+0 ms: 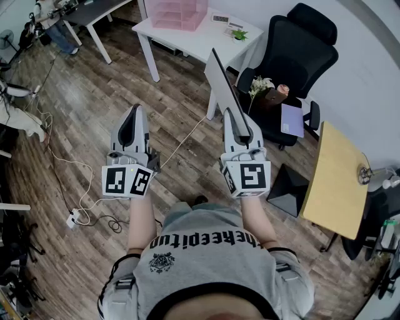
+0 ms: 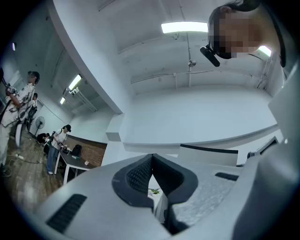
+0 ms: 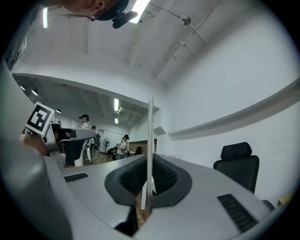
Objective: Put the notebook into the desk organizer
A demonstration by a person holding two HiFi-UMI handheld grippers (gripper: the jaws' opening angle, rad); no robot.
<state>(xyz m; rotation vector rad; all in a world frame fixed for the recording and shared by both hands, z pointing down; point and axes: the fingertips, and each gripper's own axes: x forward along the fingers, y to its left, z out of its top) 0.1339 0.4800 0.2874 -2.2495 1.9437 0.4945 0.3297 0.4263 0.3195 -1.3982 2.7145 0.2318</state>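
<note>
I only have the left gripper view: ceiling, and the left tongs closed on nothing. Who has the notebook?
Observer: The right tongs are shut on the notebook, which is held upright and shows edge-on in the right gripper view.
Operator: Where is the organizer?
Observer: In the head view, the pink organizer stands on a white table ahead, beyond both tongs.
Operator: Anything beside that table?
Observer: A black chair stands just to its right, with flowers on the seat.
</note>
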